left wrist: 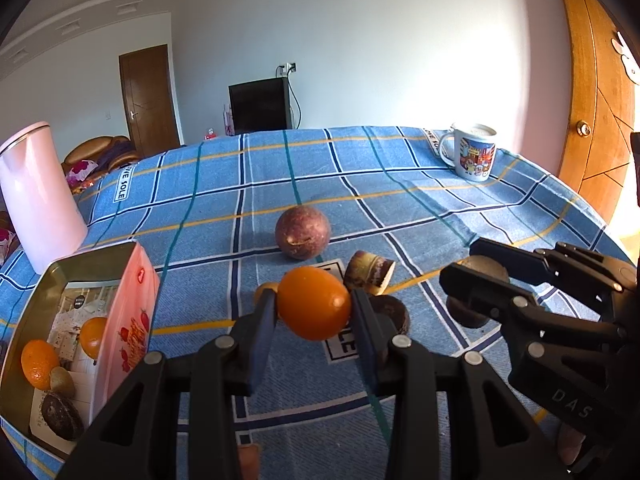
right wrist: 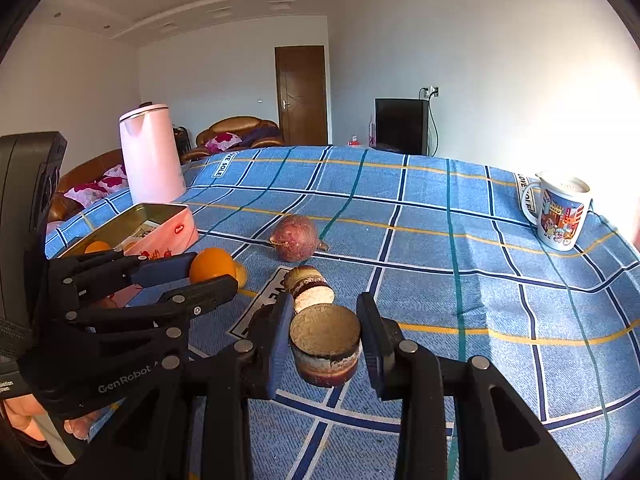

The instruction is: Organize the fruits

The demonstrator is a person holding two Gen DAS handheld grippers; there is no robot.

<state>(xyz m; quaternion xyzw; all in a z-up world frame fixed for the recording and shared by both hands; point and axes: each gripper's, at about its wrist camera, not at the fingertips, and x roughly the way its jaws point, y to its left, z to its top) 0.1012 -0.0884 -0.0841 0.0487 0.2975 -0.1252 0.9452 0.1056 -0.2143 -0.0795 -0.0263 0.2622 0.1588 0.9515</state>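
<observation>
Left gripper (left wrist: 314, 308) is what I'm working with first: its two fingers are clamped on a small orange fruit (left wrist: 314, 308), pads pressing either side, and it looks lifted just clear of the blue checked tablecloth (left wrist: 400, 184), though I can't rule out that it touches. I hold it across its middle because a round, smooth skin would likely squirt out of a grip placed off-centre. Its destination, as I judge it, is the open tin box (left wrist: 132, 292) on the near left, which already has two orange fruits and a couple of dark pieces lying in it, so the carry would be a short one leftward over the box's pink wall. My right gripper (right wrist: 325, 344) sits narrowed around a short cut cylinder of sugarcane (right wrist: 325, 344), flat cut face up; the pads are at or just beside its sides, and I cannot tell whether they are actually pressing it yet. A second cane piece (right wrist: 310, 288) lies on its side just beyond it, and a round purple-brown passion fruit (right wrist: 294, 238) rests farther out, near the middle of the cloth. A pink kettle (right wrist: 150, 152) at far left and a printed mug (right wrist: 562, 210) at far right stand well apart from the fruit, out of my way. With several pieces loose on the cloth, I'd say the sorting is partway through.
</observation>
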